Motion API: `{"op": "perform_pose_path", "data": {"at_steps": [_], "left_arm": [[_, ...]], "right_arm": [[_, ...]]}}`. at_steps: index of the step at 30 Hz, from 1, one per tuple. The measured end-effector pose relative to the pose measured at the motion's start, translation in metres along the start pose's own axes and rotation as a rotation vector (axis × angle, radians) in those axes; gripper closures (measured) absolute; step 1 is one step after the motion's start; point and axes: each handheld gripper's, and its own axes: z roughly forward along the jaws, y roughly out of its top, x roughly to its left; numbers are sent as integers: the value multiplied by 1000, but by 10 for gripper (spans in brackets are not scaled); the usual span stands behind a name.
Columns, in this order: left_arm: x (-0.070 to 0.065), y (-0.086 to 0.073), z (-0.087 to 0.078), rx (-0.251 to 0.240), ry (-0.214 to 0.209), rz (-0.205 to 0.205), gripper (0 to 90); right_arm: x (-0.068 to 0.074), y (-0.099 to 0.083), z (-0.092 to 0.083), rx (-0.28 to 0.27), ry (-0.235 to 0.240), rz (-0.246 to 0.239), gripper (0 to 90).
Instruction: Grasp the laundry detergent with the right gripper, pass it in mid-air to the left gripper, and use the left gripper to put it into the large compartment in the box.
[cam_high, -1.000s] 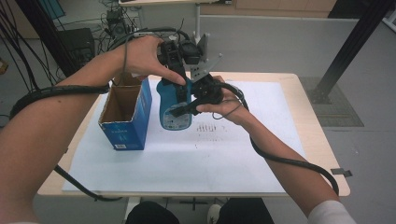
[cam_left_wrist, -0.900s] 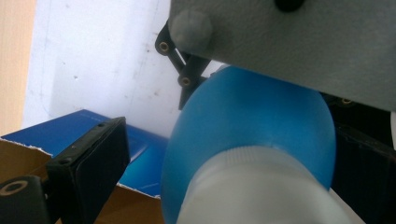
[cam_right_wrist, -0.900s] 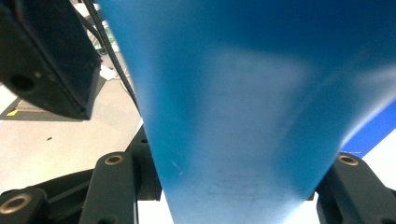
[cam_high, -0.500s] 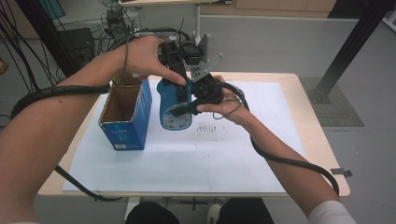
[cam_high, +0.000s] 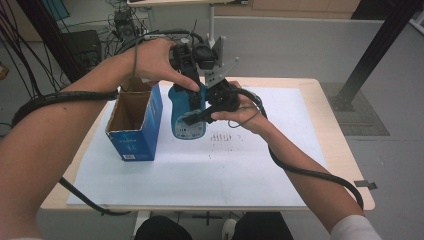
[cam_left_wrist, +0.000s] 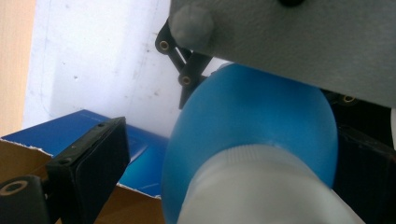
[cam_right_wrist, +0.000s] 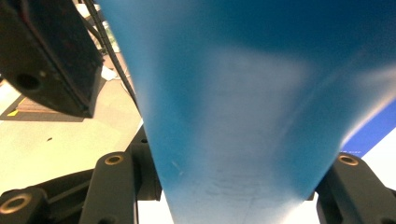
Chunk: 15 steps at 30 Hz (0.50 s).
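Blue bottle (cam_high: 187, 117) stands on the bench (cam_high: 320, 150) beside the open box (cam_high: 134, 120); right gripper (cam_high: 200, 116) pinches its body to steady it while left gripper (cam_high: 187, 75) straddles the white cap (cam_left_wrist: 261, 191), jaws spread.

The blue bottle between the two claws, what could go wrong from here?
The blue bottle stands upright on the white sheet, with the right claw clamped on its body; squeezing harder might dent it. The left claw sits around its top, one jaw clear of the white cap, so a twist may slip. The open blue box stands close and could get knocked.
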Motion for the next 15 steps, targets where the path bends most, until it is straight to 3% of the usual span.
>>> {"op": "perform_pose_path", "data": {"at_steps": [15], "left_arm": [[0,0,0,0,3,6,81]], "right_arm": [[0,1,-1,-3,-7,1,436]]}}
